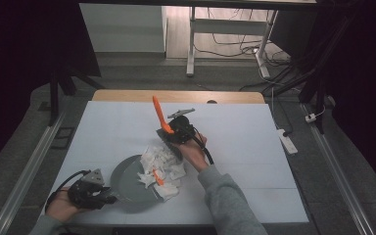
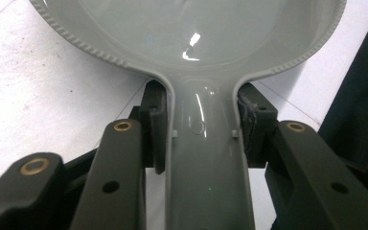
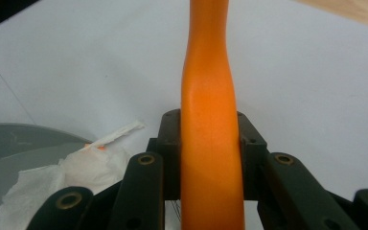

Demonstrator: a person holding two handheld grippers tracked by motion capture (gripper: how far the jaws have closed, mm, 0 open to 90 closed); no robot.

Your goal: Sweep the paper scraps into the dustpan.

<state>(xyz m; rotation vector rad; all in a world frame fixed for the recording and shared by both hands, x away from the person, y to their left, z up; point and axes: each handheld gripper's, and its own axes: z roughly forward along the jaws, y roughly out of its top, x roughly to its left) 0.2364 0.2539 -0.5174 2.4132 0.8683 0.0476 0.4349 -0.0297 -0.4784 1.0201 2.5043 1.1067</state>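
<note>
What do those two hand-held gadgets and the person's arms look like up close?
Both are black. The left gripper and right gripper each carry a grey three-cornered plate on top and trail a black cable. Their jaws are matt black linked bars with brass-coloured pivot pins and flat black pads. The person wears a grey long-sleeved top.

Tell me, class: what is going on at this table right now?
A person works with a hand-held gripper in each hand. The left hand-held gripper is shut on the handle of a grey dustpan lying on the white table. The right hand-held gripper is shut on an orange brush handle, which sticks up at a tilt. A pile of crumpled white paper scraps lies at the dustpan's edge, partly on it, beside the right hand-held gripper. It looks like sweeping the scraps into the dustpan.
</note>
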